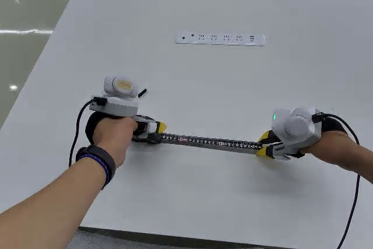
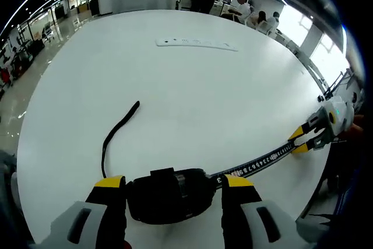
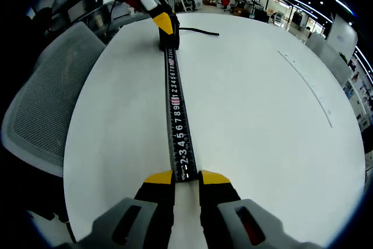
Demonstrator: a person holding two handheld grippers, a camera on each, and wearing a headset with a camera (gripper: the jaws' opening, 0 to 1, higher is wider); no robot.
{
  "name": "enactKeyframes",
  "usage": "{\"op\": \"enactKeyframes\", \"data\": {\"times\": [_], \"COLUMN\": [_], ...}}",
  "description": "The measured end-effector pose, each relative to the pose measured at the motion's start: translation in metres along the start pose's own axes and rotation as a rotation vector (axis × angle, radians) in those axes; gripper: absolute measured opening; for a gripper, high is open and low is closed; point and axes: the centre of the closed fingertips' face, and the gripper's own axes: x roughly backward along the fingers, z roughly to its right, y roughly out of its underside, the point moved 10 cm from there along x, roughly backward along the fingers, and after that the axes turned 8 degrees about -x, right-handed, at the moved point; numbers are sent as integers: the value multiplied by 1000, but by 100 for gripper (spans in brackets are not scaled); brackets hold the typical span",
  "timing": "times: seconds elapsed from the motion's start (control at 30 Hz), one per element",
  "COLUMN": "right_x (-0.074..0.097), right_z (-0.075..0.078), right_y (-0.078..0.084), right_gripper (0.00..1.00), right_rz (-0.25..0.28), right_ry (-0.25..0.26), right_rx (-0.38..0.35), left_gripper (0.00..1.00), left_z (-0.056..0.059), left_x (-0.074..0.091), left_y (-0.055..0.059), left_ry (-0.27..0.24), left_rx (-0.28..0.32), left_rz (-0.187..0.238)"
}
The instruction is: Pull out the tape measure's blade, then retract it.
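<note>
The tape measure's black case (image 2: 169, 193) sits between the yellow-tipped jaws of my left gripper (image 2: 173, 182), which is shut on it; in the head view the left gripper (image 1: 152, 132) is at the left. Its dark blade (image 1: 210, 142) with white numbers stretches across the white table to my right gripper (image 1: 263, 143). In the right gripper view the blade (image 3: 176, 121) runs straight away toward the case (image 3: 169, 40), and the right gripper (image 3: 186, 176) is shut on the blade's end. A black wrist strap (image 2: 116, 132) trails from the case.
A white power strip (image 1: 220, 38) lies on the table (image 1: 233, 86) farther back. The table's near edge (image 1: 175, 238) runs just below my forearm. A grey mesh chair (image 3: 41, 115) stands beside the table in the right gripper view. People sit at desks in the background.
</note>
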Motion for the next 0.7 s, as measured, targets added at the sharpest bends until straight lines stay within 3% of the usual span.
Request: {"op": "enactKeyframes", "data": {"times": [0.2,0.53,0.7], "right_x": [0,0,-1], "right_z": [-1,0,1], "right_y": [-1,0,1], "right_gripper": [14,14,14], "right_rz": [1,-1,2], "right_ry": [3,4,4], "right_rx": [0,9,21], "left_gripper": [59,58,57], "left_z": [-2,4,7], "left_x": [2,3,3], "left_y": [1,-1,-1], "left_ry": [-26,-62,-94], "left_rx": [16,-13,-27], "left_rz": [-10,-61,-65]}}
